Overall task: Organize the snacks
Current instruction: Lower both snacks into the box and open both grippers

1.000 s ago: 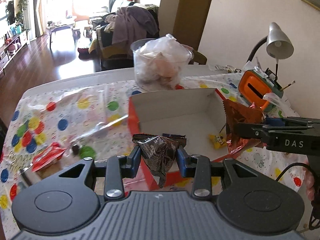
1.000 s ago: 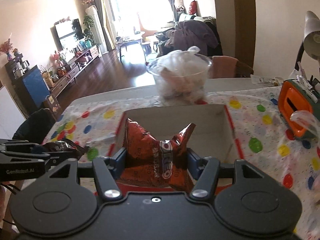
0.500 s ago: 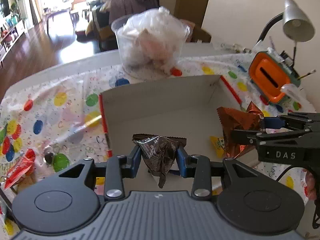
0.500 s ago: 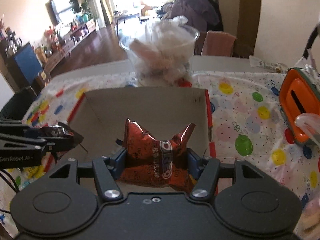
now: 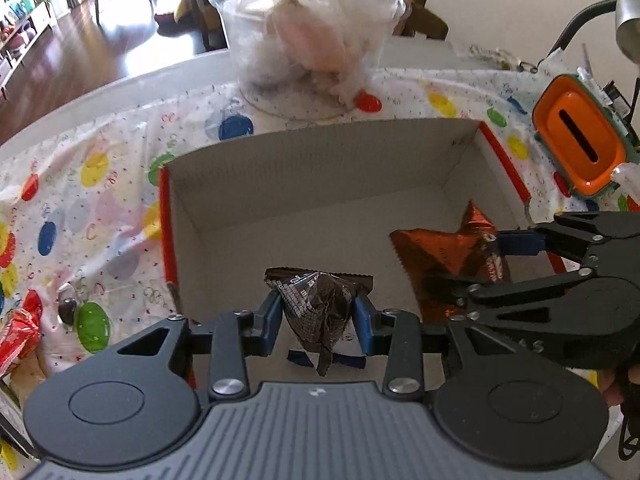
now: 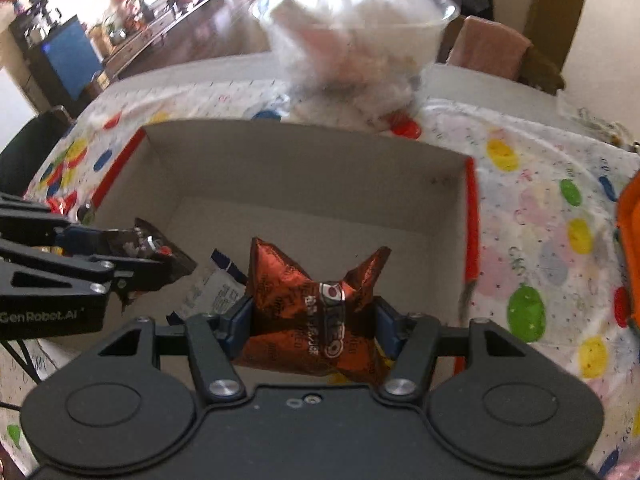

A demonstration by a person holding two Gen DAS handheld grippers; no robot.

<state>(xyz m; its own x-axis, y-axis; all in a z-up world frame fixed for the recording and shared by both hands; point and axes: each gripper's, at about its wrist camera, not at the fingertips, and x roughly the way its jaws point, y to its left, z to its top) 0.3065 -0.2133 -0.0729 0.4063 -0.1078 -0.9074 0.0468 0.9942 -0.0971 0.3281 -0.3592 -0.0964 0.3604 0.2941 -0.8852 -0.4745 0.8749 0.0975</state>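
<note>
Here the left gripper [image 5: 318,316] pinches a dark snack packet [image 5: 318,304] and the right gripper [image 6: 313,330] clamps an orange Oreo packet [image 6: 316,320], the open cardboard box [image 5: 320,152] just beyond both sets of fingers.

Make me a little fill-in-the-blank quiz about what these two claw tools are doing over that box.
1. The left gripper is shut on a ____ snack packet.
2. The right gripper is shut on an orange packet printed with the brand ____.
3. Both packets hang over the open ____.
4. Behind the box stands a clear ____ stuffed with bags.

Missing words: dark brown; Oreo; box; tub
</note>
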